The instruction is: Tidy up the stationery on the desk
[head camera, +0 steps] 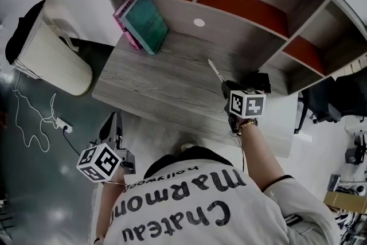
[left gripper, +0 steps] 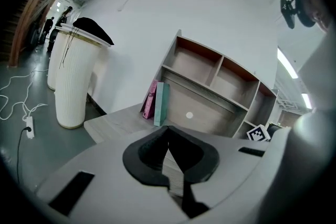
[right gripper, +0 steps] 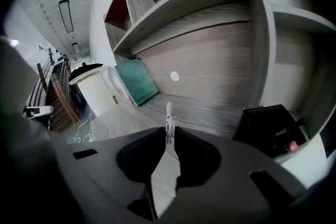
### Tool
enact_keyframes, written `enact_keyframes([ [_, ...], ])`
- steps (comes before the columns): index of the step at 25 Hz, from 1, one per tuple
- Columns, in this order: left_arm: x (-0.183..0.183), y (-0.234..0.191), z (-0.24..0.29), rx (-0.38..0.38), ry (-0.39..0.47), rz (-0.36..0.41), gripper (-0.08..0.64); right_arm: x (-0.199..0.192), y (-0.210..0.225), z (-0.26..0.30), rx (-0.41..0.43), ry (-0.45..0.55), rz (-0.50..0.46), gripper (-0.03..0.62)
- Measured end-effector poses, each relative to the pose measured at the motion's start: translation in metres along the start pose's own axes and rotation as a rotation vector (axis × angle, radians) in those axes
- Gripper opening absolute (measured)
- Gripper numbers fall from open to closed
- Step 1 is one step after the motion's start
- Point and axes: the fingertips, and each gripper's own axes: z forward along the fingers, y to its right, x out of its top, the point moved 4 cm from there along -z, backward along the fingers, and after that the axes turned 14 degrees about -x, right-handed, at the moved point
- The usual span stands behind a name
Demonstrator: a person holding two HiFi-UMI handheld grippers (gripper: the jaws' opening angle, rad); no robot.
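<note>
Stow step in hand: right gripper [right gripper: 168, 136] jaws pinch the white pen [right gripper: 168, 114], held clear above the table [head camera: 155, 86]. Left gripper [left gripper: 168, 134] jaws are together, empty, and off the table's near edge. Next, probably: carry the pen to the black box [right gripper: 268, 131] at right, line up over its opening, release.

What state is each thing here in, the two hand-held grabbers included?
right gripper: shut on the pen, over the desk.
pen: clamped by one end, sticking forward out of the jaws.
left gripper: shut, empty.
teal book: on edge, leaning, at the desk's back left.
pink book: on edge against the teal one.
black holder: standing at the desk's right end.
white bin: upright, something black on top.
</note>
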Motion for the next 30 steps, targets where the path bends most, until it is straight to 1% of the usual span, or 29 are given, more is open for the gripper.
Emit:
enact_keyframes([
  [4, 0.003, 0.003, 0.004, -0.067, -0.013, 0.007, 0.015, -0.009, 0.005, -0.031, -0.043, 0.014, 0.026, 0.063],
  [10, -0.008, 0.021, 0.016, -0.188, -0.059, 0.014, 0.015, -0.028, 0.027, -0.078, -0.139, 0.037, 0.067, 0.063],
  [18, -0.021, 0.044, 0.023, -0.312, -0.117, 0.032, 0.015, -0.057, 0.055, -0.138, -0.262, 0.069, 0.139, 0.063],
  [25, -0.035, 0.053, 0.004, -0.352, -0.154, 0.056, 0.015, -0.076, 0.069, -0.178, -0.329, 0.099, 0.17, 0.063],
  [30, -0.049, 0.047, -0.009, -0.352, -0.18, 0.053, 0.015, -0.078, 0.078, -0.195, -0.368, 0.134, 0.186, 0.063],
])
